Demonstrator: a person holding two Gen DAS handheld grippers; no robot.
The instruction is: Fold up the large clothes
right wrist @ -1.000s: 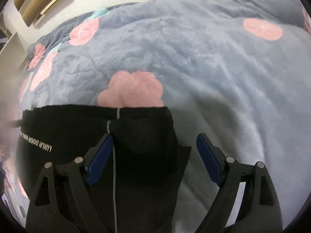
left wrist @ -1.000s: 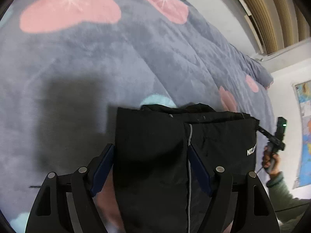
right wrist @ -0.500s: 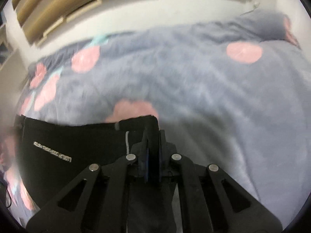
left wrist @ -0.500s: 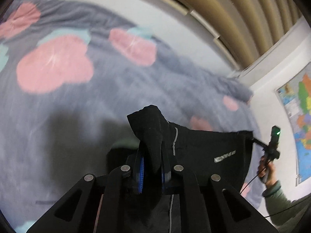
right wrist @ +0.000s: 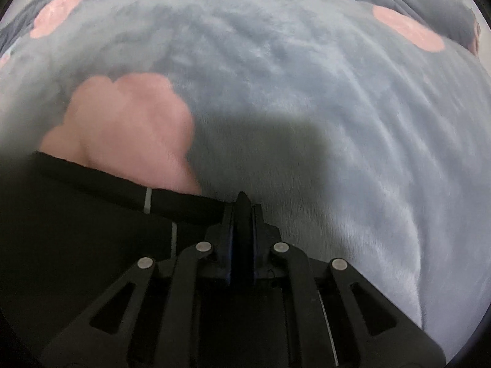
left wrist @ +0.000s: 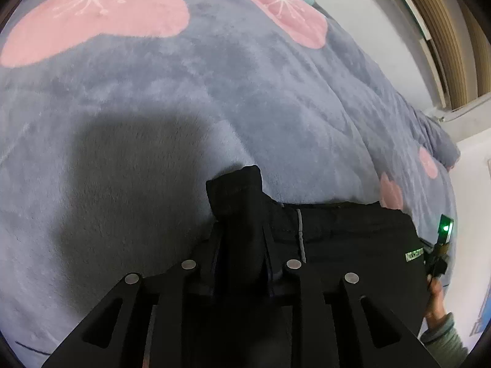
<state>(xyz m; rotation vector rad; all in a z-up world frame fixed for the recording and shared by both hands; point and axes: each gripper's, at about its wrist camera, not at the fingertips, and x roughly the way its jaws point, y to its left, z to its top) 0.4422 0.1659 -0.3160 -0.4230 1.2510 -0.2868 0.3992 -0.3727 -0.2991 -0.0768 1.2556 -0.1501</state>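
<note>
A black garment (left wrist: pixel 353 239) with a thin grey stripe and small white lettering is stretched between my two grippers over a grey fleece blanket (left wrist: pixel 214 92) with pink shapes. My left gripper (left wrist: pixel 241 239) is shut on one bunched corner of it, which sticks up past the fingertips. My right gripper (right wrist: pixel 242 214) is shut on the other corner; the black cloth (right wrist: pixel 92 230) runs off to its left. In the left wrist view the right gripper shows at the far right with a green light (left wrist: pixel 445 228), held in a hand.
The blanket (right wrist: pixel 337 107) covers a bed that fills both views. A white wall (left wrist: pixel 368 15) and a wooden slatted panel (left wrist: pixel 454 30) stand behind the bed. A map poster shows at the right edge.
Both grippers were open around the garment's top edge, then shut on its corners and lifted. Both now tilt down toward the blanket, the garment's top edge held close above it.
</note>
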